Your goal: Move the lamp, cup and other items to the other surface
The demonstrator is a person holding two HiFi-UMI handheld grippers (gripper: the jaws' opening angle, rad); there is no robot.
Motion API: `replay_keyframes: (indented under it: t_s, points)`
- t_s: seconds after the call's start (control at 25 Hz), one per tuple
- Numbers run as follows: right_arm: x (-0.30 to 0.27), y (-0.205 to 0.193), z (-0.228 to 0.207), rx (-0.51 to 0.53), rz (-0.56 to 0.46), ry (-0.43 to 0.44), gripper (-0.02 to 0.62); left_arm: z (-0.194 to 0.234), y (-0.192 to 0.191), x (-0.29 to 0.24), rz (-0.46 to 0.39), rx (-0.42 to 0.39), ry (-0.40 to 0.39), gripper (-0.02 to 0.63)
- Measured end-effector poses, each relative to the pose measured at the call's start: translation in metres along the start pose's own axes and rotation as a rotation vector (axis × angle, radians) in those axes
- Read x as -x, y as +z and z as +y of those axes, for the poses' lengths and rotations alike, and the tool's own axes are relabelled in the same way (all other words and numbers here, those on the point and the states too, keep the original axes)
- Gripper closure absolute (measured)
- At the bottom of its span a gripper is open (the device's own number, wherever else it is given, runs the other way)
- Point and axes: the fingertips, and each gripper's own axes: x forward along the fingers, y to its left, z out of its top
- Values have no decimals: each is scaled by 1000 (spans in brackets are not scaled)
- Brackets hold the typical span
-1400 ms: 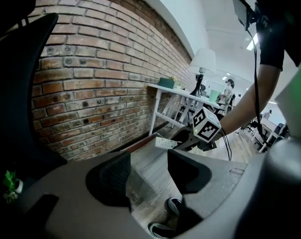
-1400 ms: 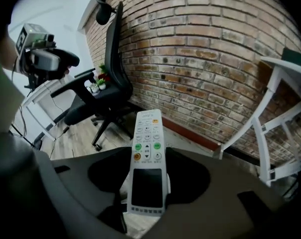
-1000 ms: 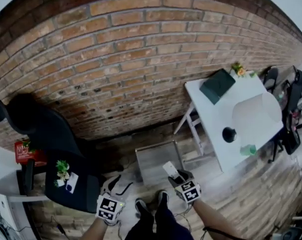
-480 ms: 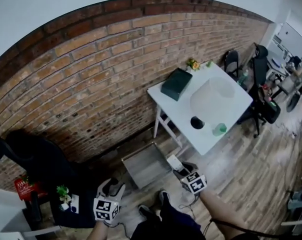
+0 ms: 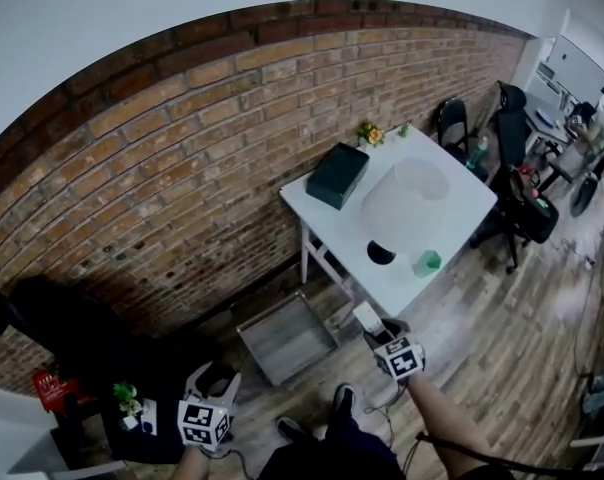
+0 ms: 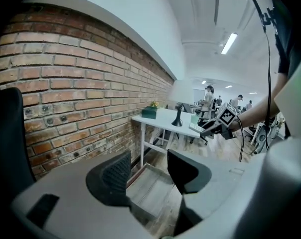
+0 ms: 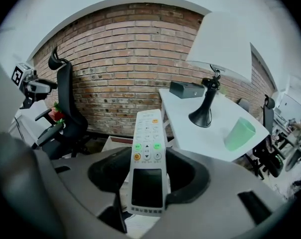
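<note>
My right gripper (image 5: 378,329) is shut on a white remote control (image 5: 367,317) and hangs over the wooden floor just short of the white table (image 5: 331,222). In the right gripper view the remote (image 7: 147,148) stands upright between the jaws. On the table are a lamp with a white shade (image 5: 407,201) and black base, and a green cup (image 5: 426,263); both show again as the lamp (image 7: 209,103) and the cup (image 7: 238,133). My left gripper (image 5: 213,378) is open and holds nothing, low at the left near a black chair (image 5: 92,348).
A dark green box (image 5: 337,175) and small flowers (image 5: 368,133) sit at the table's far end by the brick wall. A grey tray (image 5: 285,338) lies on the floor between the grippers. The black chair's seat bears a small plant (image 5: 126,398). Office chairs (image 5: 510,158) stand beyond the table.
The view has swung so the table sits nearer the middle. My right gripper has carried the remote up and to the right, closer to the table. The left gripper has risen a little.
</note>
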Motion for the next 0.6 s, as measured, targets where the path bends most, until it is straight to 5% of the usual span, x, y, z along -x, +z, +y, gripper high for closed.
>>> replay_keyframes:
  t_s: [0.6]
  points:
    - [-54, 10, -112, 103, 59, -10, 374, -49, 29, -68, 45, 0, 33, 381]
